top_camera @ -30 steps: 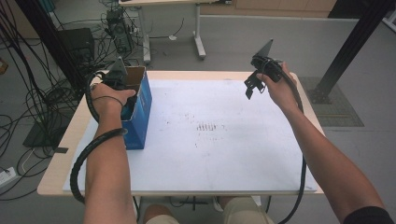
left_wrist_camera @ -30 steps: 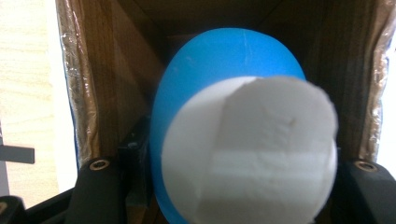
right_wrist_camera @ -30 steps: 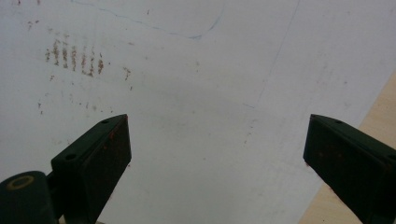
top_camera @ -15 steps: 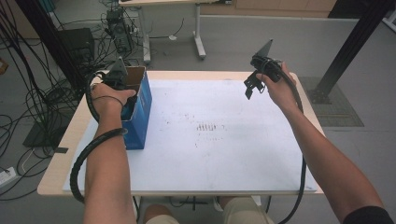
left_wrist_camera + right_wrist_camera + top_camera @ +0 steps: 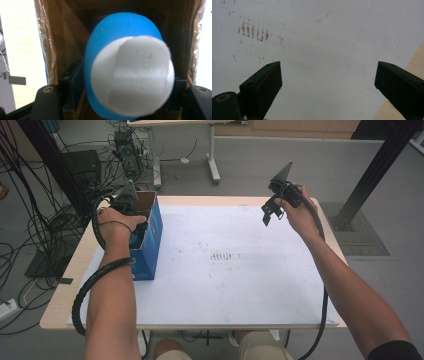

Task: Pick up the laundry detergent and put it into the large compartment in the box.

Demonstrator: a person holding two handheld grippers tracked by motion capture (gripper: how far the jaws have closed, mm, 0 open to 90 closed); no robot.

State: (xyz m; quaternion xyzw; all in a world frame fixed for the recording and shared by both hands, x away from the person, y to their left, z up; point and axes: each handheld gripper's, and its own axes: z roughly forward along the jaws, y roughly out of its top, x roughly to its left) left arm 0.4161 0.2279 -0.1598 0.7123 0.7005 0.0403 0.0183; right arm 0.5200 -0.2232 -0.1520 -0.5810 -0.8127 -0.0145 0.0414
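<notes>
Work: we judge the job is putting the ball (image 5: 120,50) into the box (image 5: 150,245); that looks nearly done.
Ball: blue with a white patch, low inside the box at the bench's (image 5: 240,285) left edge.
Left gripper (image 5: 131,215): reaches into the box; its fingers have just been opening, the ball between them; whether they press it we cannot tell.
Right gripper (image 5: 328,82): fingers spread, nothing held, above the bare sheet.
Left to do: we judge, draw the left gripper out.
Count: one ball, one box, two grippers.
</notes>
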